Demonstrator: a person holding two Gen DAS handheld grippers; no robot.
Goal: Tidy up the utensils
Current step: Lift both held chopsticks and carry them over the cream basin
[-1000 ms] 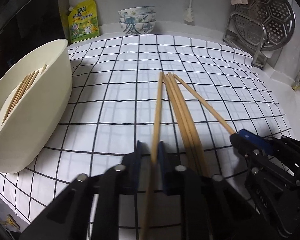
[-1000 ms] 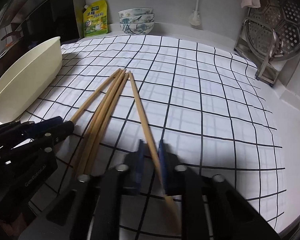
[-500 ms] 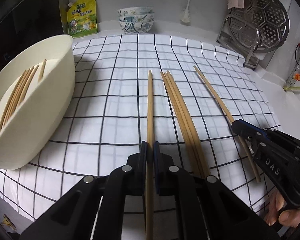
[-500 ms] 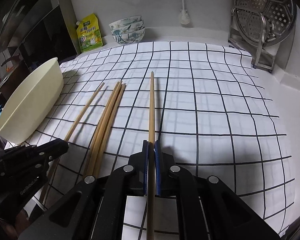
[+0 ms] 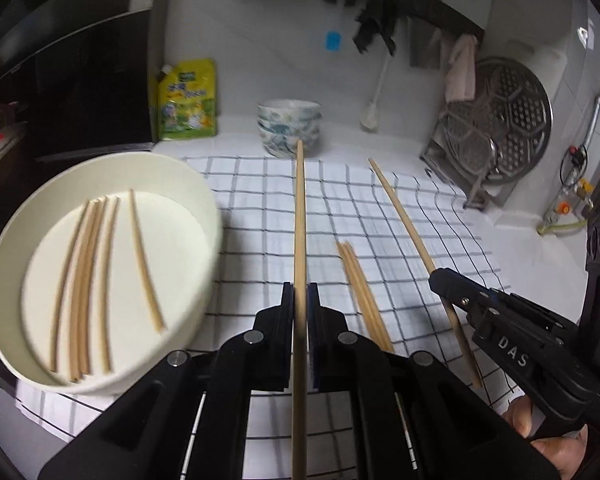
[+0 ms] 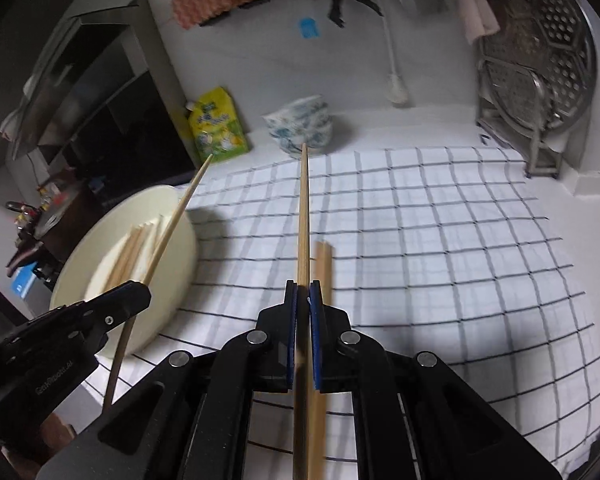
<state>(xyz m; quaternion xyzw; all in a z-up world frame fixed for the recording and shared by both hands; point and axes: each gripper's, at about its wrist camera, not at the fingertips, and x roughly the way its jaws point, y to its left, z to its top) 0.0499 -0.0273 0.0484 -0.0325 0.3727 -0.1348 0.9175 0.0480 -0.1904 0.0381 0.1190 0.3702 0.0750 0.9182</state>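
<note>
My left gripper (image 5: 299, 292) is shut on a wooden chopstick (image 5: 299, 216) that points straight ahead, lifted above the checked cloth (image 5: 384, 208). My right gripper (image 6: 303, 292) is shut on another chopstick (image 6: 304, 216), also raised. In the left wrist view the right gripper (image 5: 436, 278) shows at the right with its chopstick (image 5: 404, 216). In the right wrist view the left gripper (image 6: 140, 290) shows at the left, its chopstick (image 6: 172, 220) over the cream bowl (image 6: 180, 264). The cream bowl (image 5: 204, 256) holds several chopsticks (image 5: 88, 272). A small bundle of chopsticks (image 5: 364, 296) lies on the cloth.
A stack of patterned bowls (image 5: 289, 126) and a yellow-green pouch (image 5: 187, 100) stand at the back by the wall. A metal steamer rack (image 5: 500, 128) leans at the back right. A dark appliance (image 5: 80, 92) is behind the cream bowl. A hand (image 5: 540, 436) holds the right gripper.
Both grippers have risen off the cloth, each carrying one chopstick. The cream bowl now sits lower and closer in the left view, its inside showing.
</note>
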